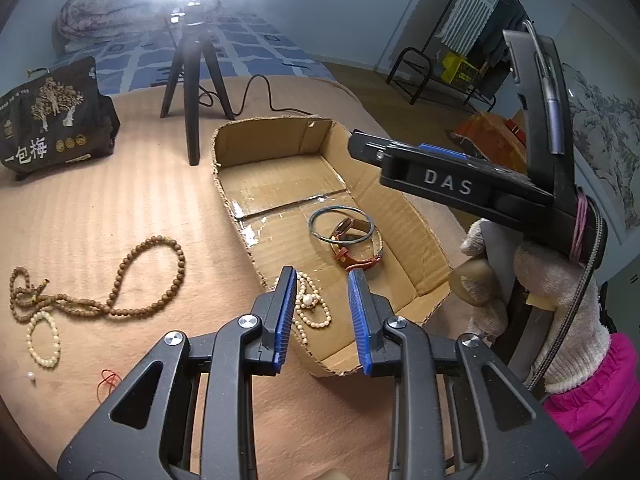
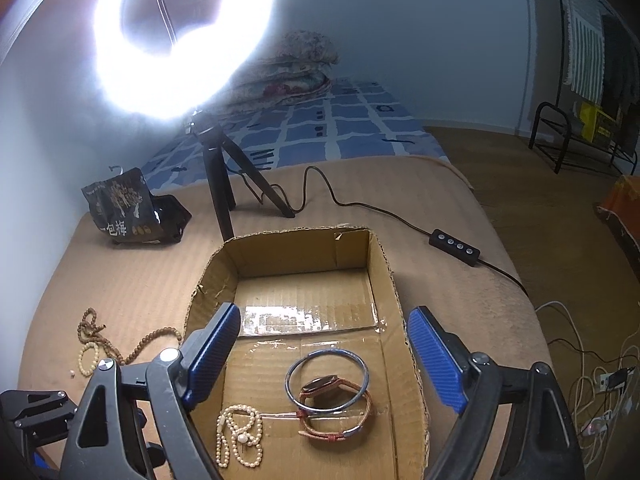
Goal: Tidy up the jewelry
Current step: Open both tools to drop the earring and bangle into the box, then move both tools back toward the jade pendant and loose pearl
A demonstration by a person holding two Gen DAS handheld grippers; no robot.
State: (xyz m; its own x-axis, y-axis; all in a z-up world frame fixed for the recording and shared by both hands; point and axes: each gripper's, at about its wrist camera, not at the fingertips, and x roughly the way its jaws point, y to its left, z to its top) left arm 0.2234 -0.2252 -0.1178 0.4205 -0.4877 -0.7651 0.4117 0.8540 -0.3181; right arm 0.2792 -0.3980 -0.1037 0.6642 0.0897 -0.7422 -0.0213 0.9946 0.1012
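- The left gripper (image 1: 322,316) is held part open above the box (image 1: 428,240); nothing is gripped.
- The right gripper (image 2: 324,354) is spread wide and empty.
- The pearls (image 2: 239,436), bangle (image 2: 326,380) and watch (image 2: 336,408) are laid inside the box.

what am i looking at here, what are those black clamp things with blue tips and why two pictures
These are two hand-held grippers, no robot arm: a person in knit gloves squeezes one in each hand. Each picture comes from a camera on one gripper, looking along its blue-padded fingers.

The left gripper and right gripper both hover with jaws apart, holding nothing.

Below them a shallow open cardboard box sits on a tan blanket. Inside lie a thin dark metal bangle, a brown leather-strap watch and a cream pearl necklace. Left of the box, on the blanket, wait a long brown wooden bead strand and a small cream bead bracelet.
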